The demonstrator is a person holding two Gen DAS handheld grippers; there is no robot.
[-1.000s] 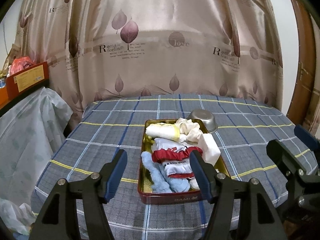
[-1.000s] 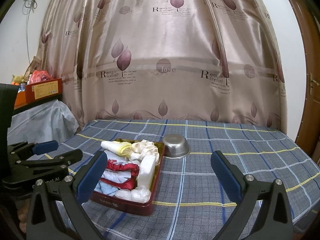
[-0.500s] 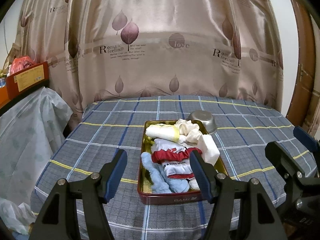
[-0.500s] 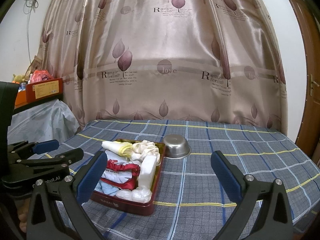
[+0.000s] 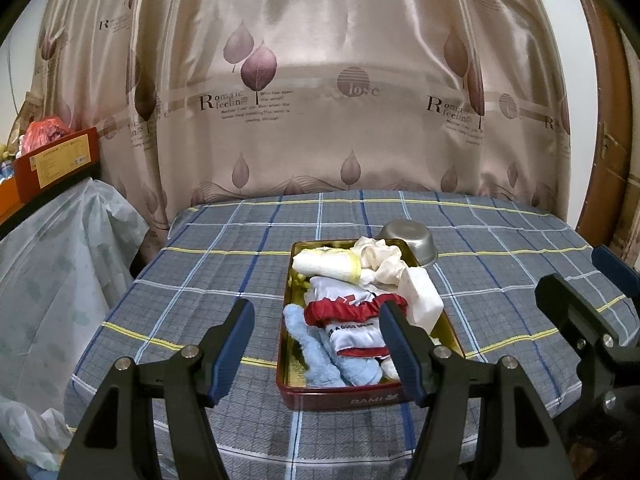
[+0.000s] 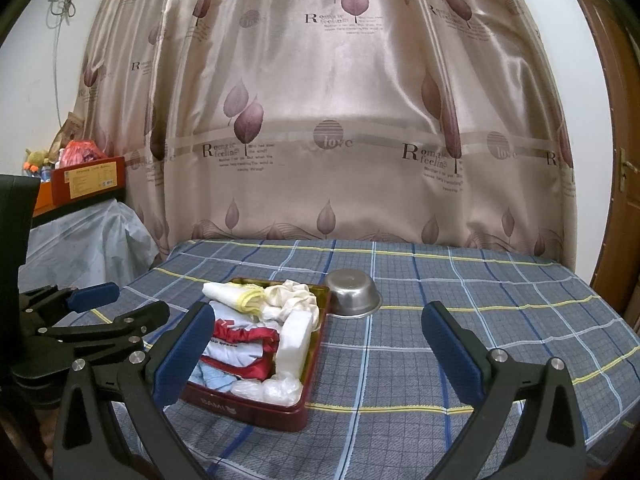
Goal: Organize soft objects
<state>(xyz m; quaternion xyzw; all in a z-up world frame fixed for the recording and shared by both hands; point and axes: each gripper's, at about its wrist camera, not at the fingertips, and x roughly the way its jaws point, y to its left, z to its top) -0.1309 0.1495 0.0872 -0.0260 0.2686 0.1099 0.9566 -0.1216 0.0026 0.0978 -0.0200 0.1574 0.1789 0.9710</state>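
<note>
A dark red tin tray (image 5: 344, 397) (image 6: 248, 408) sits on the plaid tablecloth and holds several soft items: a white and yellow roll (image 5: 324, 265), a cream scrunched cloth (image 5: 380, 258), a red and white garment (image 5: 352, 308) (image 6: 240, 340), a light blue cloth (image 5: 320, 356) and a white block (image 5: 424, 300) (image 6: 296, 340). My left gripper (image 5: 320, 344) is open and empty, held just in front of the tray. My right gripper (image 6: 320, 352) is open and empty, to the right of the tray.
A steel bowl (image 5: 408, 238) (image 6: 352, 294) stands upright behind the tray's far right corner. The curtain (image 5: 320, 100) hangs behind the table. A plastic-covered piece of furniture (image 5: 52, 264) with a red box (image 5: 56, 160) stands at the left. A wooden door (image 6: 616, 160) is at the right.
</note>
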